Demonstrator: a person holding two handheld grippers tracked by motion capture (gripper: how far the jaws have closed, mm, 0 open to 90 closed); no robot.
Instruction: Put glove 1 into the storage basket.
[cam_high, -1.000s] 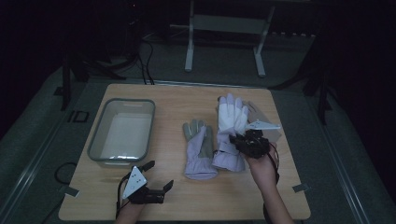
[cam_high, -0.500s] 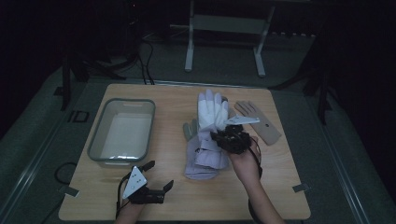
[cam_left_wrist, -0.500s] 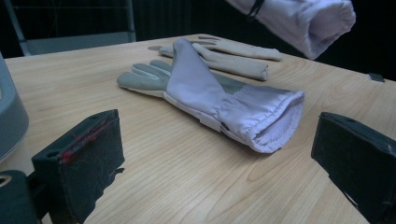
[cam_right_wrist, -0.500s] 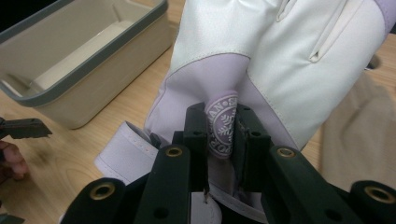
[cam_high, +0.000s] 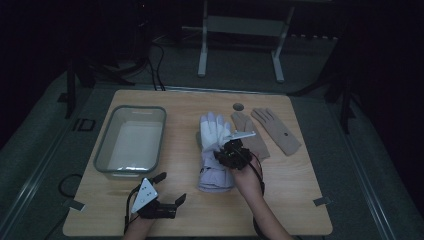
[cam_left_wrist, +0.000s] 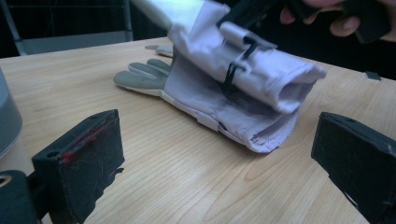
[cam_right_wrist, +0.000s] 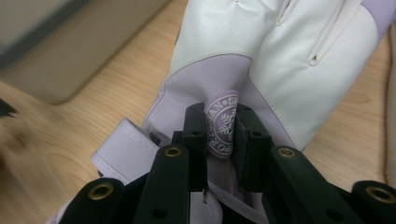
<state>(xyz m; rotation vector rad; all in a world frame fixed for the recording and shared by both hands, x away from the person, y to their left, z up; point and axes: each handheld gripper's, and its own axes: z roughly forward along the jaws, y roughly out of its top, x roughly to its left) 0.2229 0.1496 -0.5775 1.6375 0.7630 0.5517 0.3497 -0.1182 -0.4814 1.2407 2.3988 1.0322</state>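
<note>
My right gripper (cam_high: 232, 155) (cam_right_wrist: 223, 116) is shut on a white and lavender glove (cam_high: 214, 131) (cam_right_wrist: 280, 60), pinching the round purple logo patch on its back. In the left gripper view that held glove (cam_left_wrist: 261, 65) hangs just over a matching glove (cam_left_wrist: 144, 77) with grey fingers, which lies flat on the wooden table (cam_high: 290, 200). The lying glove's lavender cuff (cam_high: 212, 180) shows under the held one in the high view. My left gripper (cam_high: 170, 187) (cam_left_wrist: 219, 154) rests near the front edge, jaws wide open and nothing between them, pointing at the two cuffs.
A shallow grey bin (cam_high: 102, 150) stands at the left of the table. Two tan gloves (cam_high: 277, 131) (cam_high: 252, 140) lie flat to the right of the right gripper. A small round hole (cam_high: 238, 107) sits near the table's far edge.
My right gripper has carried the white glove leftward and slightly down, from over the tan gloves to above the grey-fingered glove, uncovering the tan ones. The left gripper has stayed put.
</note>
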